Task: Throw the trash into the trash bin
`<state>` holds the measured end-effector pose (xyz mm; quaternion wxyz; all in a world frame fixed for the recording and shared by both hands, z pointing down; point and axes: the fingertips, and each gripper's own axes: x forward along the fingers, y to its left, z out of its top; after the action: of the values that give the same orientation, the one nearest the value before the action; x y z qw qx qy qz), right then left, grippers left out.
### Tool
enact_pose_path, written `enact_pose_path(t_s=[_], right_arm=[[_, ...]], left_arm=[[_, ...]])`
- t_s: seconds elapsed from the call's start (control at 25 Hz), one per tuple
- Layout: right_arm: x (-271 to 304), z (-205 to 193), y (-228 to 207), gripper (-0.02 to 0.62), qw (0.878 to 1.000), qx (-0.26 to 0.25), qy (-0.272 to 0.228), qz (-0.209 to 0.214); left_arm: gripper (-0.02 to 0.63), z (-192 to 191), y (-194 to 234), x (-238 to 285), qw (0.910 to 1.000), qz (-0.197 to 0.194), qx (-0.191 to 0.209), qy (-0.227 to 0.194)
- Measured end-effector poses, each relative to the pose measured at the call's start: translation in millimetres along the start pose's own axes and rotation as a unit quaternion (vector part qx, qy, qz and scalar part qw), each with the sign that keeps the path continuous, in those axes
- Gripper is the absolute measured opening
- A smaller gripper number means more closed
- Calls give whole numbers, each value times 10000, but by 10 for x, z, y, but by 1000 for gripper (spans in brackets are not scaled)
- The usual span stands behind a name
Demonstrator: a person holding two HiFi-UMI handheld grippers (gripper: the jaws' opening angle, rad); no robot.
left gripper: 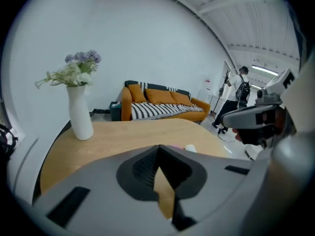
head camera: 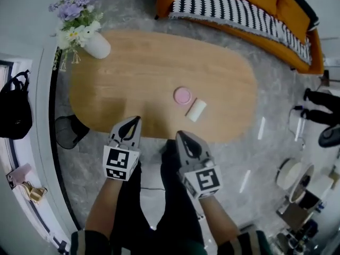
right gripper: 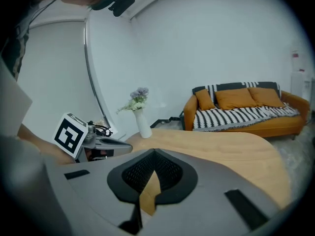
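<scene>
- Your left gripper hangs over the table's near edge. Its jaws are pressed together with nothing between them.
- Your right gripper is just right of it at the same edge. Its jaws are also together and empty.
- Both grippers point across the table toward its far side, tilted down.
- The trash lies on the table's right half: a pink disc and a white roll just near and right of the disc. I can't tell if the two touch.
- Both pieces lie beyond your right gripper, apart from either gripper.
- The bin is black mesh and stands on the floor at the table's near-left corner, partly under the edge. It is left of your left gripper.
- A white vase of flowers stands at the table's far-left end.
- An orange sofa with a striped throw stands beyond the table, far right.
- A black bag is at the left, by the wall.
</scene>
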<state>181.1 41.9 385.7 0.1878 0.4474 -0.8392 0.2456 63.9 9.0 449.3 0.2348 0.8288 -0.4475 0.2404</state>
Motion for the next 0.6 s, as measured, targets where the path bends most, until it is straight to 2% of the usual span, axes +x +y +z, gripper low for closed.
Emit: enact_pose_path(t_s=[0.24,0.52,0.6], right_arm=[[-293,-171,-490,-3,9990,282,-45,-337],[-471,-332,-849,-3,9974,503,2,-516],[-497,-360,-914,-3,9972,517,10,-532]], left_arm=[[0,166,-527,489,9978,-440,485,137],[0,196,-886,865,9938,-687,817,300],[25,202,-967,941,9928,-811,834,292]])
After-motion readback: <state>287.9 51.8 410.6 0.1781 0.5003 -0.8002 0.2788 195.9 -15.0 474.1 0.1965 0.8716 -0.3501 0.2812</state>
